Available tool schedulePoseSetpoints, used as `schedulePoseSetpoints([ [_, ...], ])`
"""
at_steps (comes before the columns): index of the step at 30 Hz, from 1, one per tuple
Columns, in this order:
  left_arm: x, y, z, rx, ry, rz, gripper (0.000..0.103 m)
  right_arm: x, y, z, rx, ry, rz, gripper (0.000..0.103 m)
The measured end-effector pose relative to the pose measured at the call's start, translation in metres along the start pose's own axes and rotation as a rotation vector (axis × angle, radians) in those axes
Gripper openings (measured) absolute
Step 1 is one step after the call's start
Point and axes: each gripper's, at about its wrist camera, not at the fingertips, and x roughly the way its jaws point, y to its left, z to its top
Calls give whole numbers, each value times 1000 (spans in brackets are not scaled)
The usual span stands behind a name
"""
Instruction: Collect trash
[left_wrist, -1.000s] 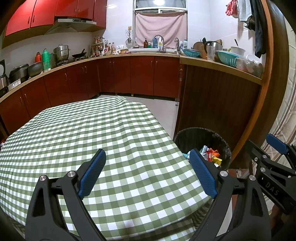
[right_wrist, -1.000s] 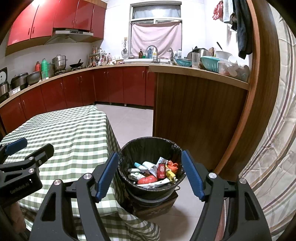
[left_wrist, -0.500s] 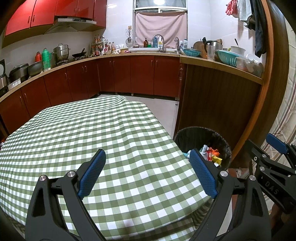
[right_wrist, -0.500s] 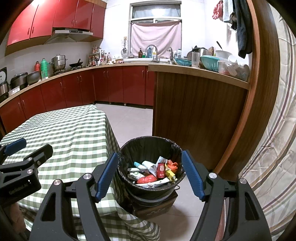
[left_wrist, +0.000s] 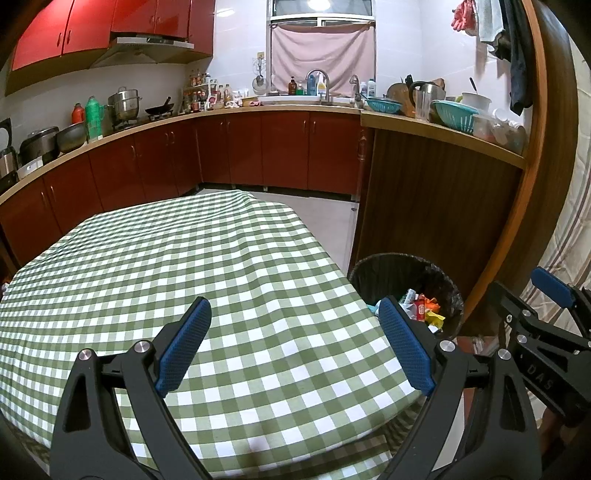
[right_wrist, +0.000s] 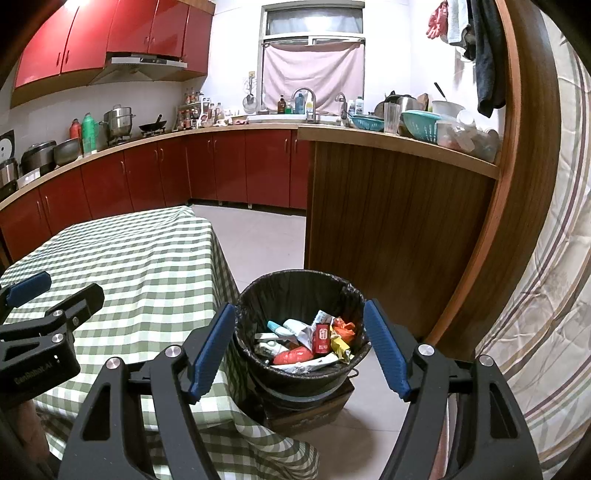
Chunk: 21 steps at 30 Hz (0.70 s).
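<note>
Left gripper (left_wrist: 291, 343) hovers wide open and empty over the green-and-white checked cloth-covered table (left_wrist: 184, 266). Right gripper (right_wrist: 299, 343) is wide open, empty, above the round black-lined trash bin (right_wrist: 295, 284) beside the table, colourful crumpled wrappers (right_wrist: 310, 339) inside.

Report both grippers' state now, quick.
Left gripper: open, empty, over the checked tablecloth.
Right gripper: open, empty, aimed at the trash bin.
</note>
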Motion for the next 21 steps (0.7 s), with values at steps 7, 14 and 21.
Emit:
schedulePoseSetpoints([
  [7, -2, -3, 1, 10, -13, 4, 90, 0, 0, 0, -2, 0, 0, 70],
  [14, 0, -5, 3, 19, -8, 7, 95, 0, 1, 0, -3, 1, 0, 70],
  [21, 3, -5, 1, 20, 0, 1, 96, 1, 2, -1, -8, -1, 2, 70],
])
